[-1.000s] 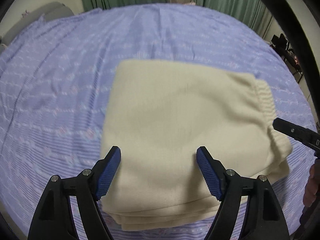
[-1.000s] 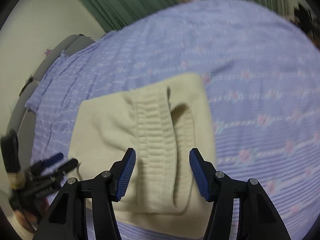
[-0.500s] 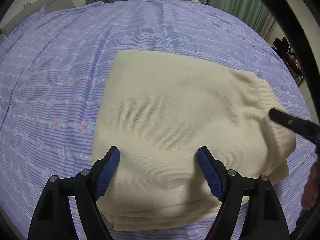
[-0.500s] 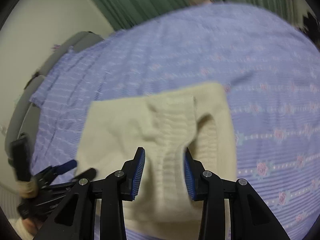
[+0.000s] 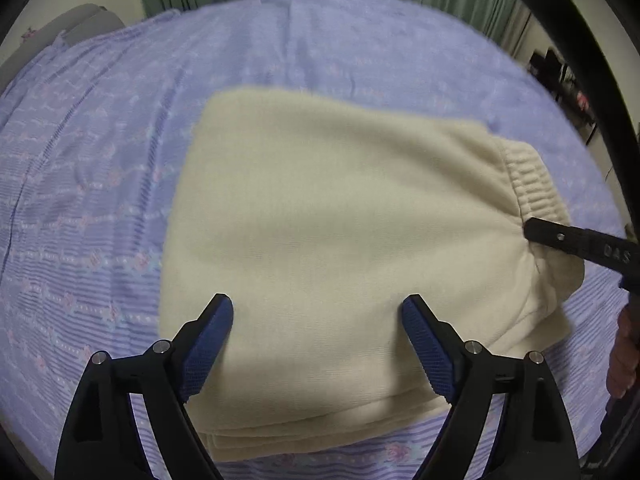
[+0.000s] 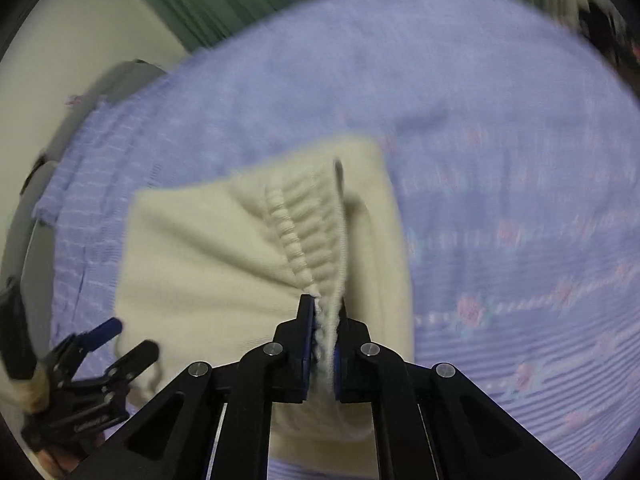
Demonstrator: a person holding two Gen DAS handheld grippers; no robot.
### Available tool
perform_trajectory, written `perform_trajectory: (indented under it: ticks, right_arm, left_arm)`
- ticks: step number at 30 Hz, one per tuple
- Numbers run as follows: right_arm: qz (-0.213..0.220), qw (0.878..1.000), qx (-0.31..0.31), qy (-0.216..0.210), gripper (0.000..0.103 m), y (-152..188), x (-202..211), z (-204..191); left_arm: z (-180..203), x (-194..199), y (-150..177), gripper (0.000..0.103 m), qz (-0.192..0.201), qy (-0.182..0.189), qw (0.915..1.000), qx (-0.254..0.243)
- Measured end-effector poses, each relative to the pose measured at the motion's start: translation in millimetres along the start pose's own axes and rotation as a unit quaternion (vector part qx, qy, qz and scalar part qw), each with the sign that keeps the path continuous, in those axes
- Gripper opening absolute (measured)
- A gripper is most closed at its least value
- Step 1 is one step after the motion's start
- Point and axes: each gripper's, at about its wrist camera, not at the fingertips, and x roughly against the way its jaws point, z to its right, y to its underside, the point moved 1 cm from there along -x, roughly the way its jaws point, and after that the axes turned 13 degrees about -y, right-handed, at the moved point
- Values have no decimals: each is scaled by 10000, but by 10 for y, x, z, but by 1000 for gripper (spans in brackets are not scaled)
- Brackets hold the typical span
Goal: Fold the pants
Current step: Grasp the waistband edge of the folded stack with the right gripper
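Left wrist view: left gripper [image 5: 318, 332] spread wide, jaws just opened further, nothing pinched — only the top of the pants [image 5: 340, 232] showing in the gap, no clear contact of the blue pads [image 5: 208, 344] with the cloth. Pants lying straight ahead of and under these tongs on the lilac flowered bedspread [image 5: 100, 160], folded into a thick cream block, stacked layer edges showing at the near side. Long axis running left to right across the picture, ribbed waistband [image 5: 528, 184] at the right end. Right gripper [image 5: 532, 234] reaching in from the right edge, its black tip at that waistband, cloth puckered around it; part of a hand [image 5: 624, 352] at the right margin.

Right wrist view: right gripper pressed together on the waistband [image 6: 308, 236], just closed — ribbed elastic bunched into a ridge between the pads and running away from them. Pants spreading to the left and ahead, a lower layer showing to the right of the ridge. Left gripper [image 6: 116, 340] low at the left, fingers apart, over the pants' near left corner. Picture blurred toward the edges.

Judgement: waistband end clearly the right hand's, so any further fold probably a carry of that end along the long axis toward the left; left tongs close enough to hold down or catch the near edge.
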Motion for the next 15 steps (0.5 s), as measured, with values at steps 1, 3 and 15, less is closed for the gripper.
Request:
perform_trajectory:
  ticks: [1,3,15]
  right_arm:
    - [49,9996,-253,-94,13,33,-18,91]
    - [264,9986,-427,-152,40,85,72,118]
    - [846,9947,-66,589,73,410,597,-104]
  left_arm:
    - [14,-3,24,87,-5,-29,10000,-18]
    - [9,39,56,87,72,-42,10000,-35]
    - [-239,420,344,88,570,-517,9970,12]
